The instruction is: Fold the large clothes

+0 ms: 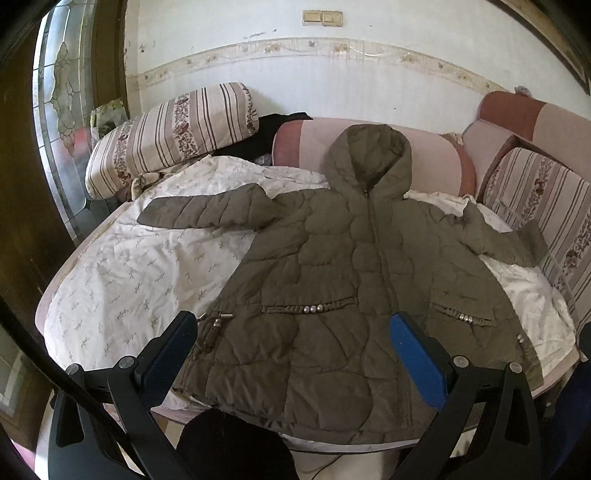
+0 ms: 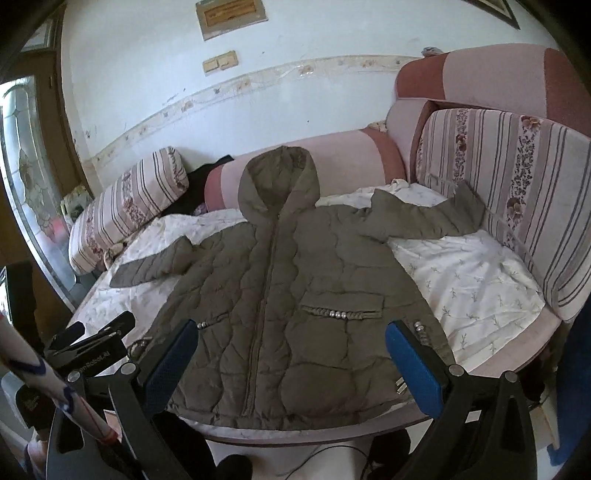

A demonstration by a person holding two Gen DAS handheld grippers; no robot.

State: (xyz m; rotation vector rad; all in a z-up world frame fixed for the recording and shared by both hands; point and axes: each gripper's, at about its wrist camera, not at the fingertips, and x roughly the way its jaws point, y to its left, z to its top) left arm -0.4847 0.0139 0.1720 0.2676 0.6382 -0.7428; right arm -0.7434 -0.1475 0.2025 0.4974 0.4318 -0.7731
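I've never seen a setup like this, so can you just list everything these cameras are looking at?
Padded hooded jacket: one, olive-brown, spread flat front-up, zipped, sleeves out to both sides.
White sheet: one, small leaf print, under the jacket.
Striped cushions: two, cream with floral bands; one far left, one on the right.
Pink bolster: one, behind the hood.
Dark cloth: one, black, between left cushion and bolster.
Wall switches: beige, on the white wall.
Left hand-held gripper: black, blue pads, open.
Right hand-held gripper: same, open.
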